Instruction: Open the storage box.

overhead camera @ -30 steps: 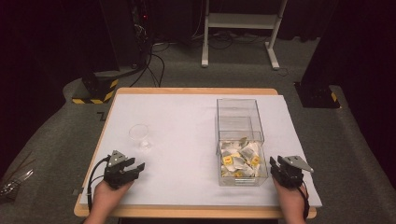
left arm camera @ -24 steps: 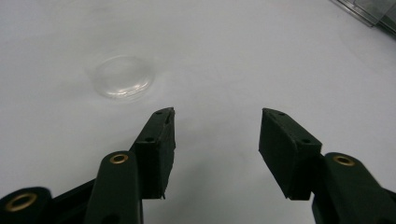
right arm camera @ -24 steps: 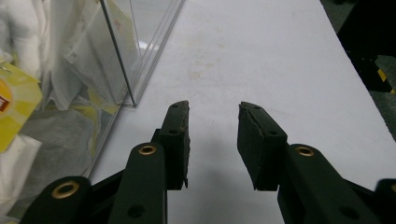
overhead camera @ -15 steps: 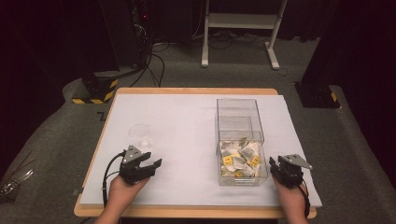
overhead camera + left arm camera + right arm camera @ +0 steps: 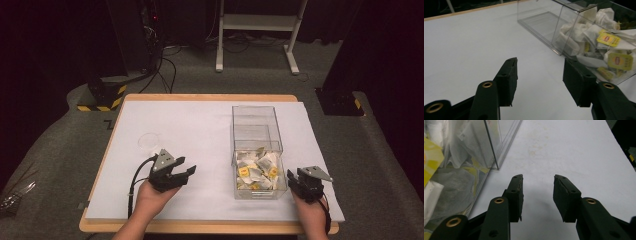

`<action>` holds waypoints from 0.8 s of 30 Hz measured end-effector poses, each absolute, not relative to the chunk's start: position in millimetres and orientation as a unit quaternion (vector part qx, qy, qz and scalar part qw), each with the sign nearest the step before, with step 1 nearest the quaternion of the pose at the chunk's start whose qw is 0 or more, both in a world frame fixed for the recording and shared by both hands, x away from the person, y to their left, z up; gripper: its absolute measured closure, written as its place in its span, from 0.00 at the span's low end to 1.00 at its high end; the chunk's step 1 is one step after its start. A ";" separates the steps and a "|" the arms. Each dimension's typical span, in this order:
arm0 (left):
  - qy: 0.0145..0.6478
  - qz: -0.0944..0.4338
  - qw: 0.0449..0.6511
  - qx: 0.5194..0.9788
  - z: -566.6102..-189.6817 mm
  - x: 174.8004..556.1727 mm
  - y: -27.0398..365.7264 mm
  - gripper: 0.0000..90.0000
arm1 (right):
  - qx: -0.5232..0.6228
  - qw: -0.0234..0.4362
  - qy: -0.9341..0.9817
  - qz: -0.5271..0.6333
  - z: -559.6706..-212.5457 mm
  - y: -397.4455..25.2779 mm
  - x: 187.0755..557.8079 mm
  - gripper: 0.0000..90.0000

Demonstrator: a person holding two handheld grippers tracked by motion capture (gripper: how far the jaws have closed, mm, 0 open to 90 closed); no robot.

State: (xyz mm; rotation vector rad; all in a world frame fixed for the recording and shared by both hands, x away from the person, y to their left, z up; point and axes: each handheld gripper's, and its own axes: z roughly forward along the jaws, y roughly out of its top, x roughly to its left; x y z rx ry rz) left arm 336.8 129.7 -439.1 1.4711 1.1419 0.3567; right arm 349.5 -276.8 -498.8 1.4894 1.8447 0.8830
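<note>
While jaws gape | clear box [image 5: 256, 131] w/ crinkly tea bags [image 5: 256, 170]

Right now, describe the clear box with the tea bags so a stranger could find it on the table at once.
On the white-topped table, look to the right half. The clear box stands there, a see-through case running front to back, just left of the right gripper. Its near compartment holds tea bags with yellow tags; the small clear cup on the left is round and low.

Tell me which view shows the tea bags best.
The left gripper view: the tea bags show large, their yellow tags clear. The high view shows the whole pile small in the clear box; the right gripper view catches them blurred at its edge.
</note>
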 end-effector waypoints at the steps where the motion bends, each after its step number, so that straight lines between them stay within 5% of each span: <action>1: 0.490 0.147 0.585 0.629 -438.3 337.1 126.9 0.50 | 0.559 0.304 0.697 0.331 -498.9 -276.0 349.2 0.67; 24: 0.431 0.102 0.617 0.651 -415.4 336.8 52.8 0.48 | 0.573 0.284 0.691 0.336 -498.7 -282.1 346.8 0.63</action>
